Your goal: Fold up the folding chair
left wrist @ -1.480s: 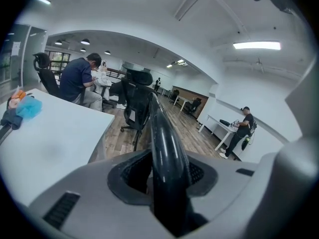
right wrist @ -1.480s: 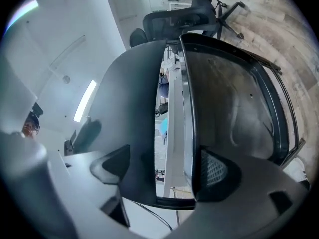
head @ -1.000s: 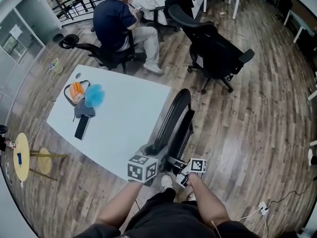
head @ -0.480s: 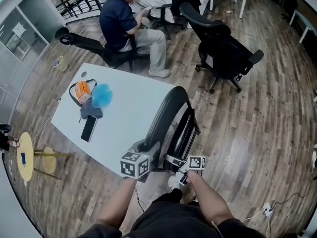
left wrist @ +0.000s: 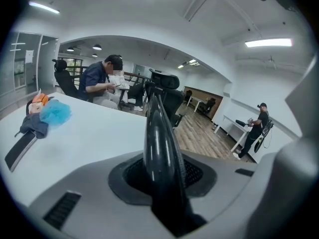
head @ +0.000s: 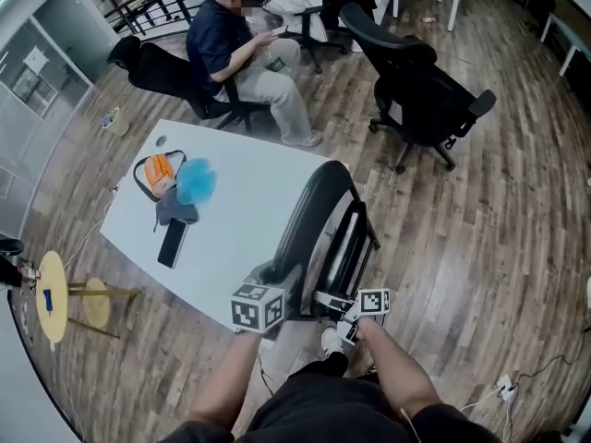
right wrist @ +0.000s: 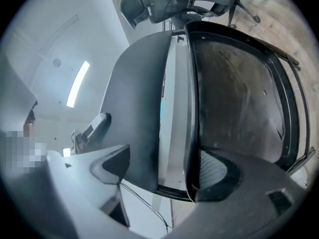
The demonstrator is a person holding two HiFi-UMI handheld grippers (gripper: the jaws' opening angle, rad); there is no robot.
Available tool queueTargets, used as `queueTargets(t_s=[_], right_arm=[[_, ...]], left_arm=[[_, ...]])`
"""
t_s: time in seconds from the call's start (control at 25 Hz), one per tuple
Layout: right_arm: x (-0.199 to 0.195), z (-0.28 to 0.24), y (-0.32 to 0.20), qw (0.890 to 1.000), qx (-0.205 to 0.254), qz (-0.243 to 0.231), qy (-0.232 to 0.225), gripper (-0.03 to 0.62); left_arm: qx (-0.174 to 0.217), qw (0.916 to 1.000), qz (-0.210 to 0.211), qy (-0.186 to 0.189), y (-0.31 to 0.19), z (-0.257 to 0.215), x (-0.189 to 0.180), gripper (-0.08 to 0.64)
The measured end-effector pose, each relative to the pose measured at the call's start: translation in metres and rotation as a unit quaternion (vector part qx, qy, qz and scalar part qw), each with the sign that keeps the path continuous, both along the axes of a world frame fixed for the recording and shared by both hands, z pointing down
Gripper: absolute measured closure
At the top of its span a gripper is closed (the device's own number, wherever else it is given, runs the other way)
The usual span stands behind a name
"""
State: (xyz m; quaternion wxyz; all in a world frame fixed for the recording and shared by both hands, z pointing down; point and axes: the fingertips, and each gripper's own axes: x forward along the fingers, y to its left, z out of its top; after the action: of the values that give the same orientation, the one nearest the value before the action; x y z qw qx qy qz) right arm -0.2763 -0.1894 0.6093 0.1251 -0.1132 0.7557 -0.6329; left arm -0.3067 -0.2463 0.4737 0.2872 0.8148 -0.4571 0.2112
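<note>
The black folding chair point(head: 319, 220) stands upright beside the white table, its seat swung close against the backrest. My left gripper point(head: 277, 286) is shut on the backrest's curved top rim point(left wrist: 158, 133), which runs straight away between its jaws. My right gripper point(head: 327, 301) sits low at the chair's near end. In the right gripper view it point(right wrist: 167, 171) straddles the grey back panel point(right wrist: 137, 98) and the black mesh seat frame point(right wrist: 239, 93), with one pad against each. The chair's legs are hidden.
The white table point(head: 240, 220) carries a phone point(head: 172, 244), a blue fluffy thing point(head: 196, 181) and an orange pouch point(head: 155, 173). A seated person point(head: 235, 49) and a black office chair point(head: 425, 90) are beyond. A small round yellow table point(head: 51, 293) stands at the left. My white shoe point(head: 332, 341) is beneath the grippers.
Both grippers shifted a little sideways with the chair still in them. The seated person beyond the table has swivelled round. Both grips look the same.
</note>
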Motion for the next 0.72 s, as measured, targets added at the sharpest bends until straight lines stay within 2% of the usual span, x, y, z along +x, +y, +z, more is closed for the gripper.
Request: queueTargets(t_s=[0.12, 0.2, 0.28, 0.48, 0.6, 0.68, 0.72], right_arm=[[0.014, 0.008, -0.006, 0.997, 0.016, 0.031, 0.063, 0.179], [0.03, 0.015, -0.007, 0.991, 0.031, 0.057, 0.118, 0.179], [0.05, 0.012, -0.006, 0.985, 0.039, 0.085, 0.147, 0.179], [0.1, -0.023, 0.007, 0.974, 0.044, 0.171, 0.143, 0.179], [0.125, -0.057, 0.028, 0.969, 0.081, 0.193, 0.134, 0.179], [0.141, -0.085, 0.048, 0.964, 0.116, 0.203, 0.129, 0.183], [0.152, -0.097, 0.061, 0.958, 0.136, 0.213, 0.139, 0.197]], left_arm=[[0.011, 0.9998, -0.012, 0.008, 0.003, -0.007, -0.006, 0.425], [0.03, 0.9993, -0.02, -0.003, 0.009, -0.013, -0.012, 0.392], [0.052, 0.9982, -0.025, -0.016, 0.014, -0.021, -0.017, 0.369], [0.101, 0.9934, -0.045, -0.031, 0.022, -0.046, -0.036, 0.347], [0.163, 0.9831, -0.079, -0.025, 0.026, -0.085, -0.048, 0.347], [0.207, 0.9748, -0.083, -0.005, 0.035, -0.114, -0.043, 0.348], [0.223, 0.9716, -0.078, 0.007, 0.044, -0.125, -0.035, 0.357]])
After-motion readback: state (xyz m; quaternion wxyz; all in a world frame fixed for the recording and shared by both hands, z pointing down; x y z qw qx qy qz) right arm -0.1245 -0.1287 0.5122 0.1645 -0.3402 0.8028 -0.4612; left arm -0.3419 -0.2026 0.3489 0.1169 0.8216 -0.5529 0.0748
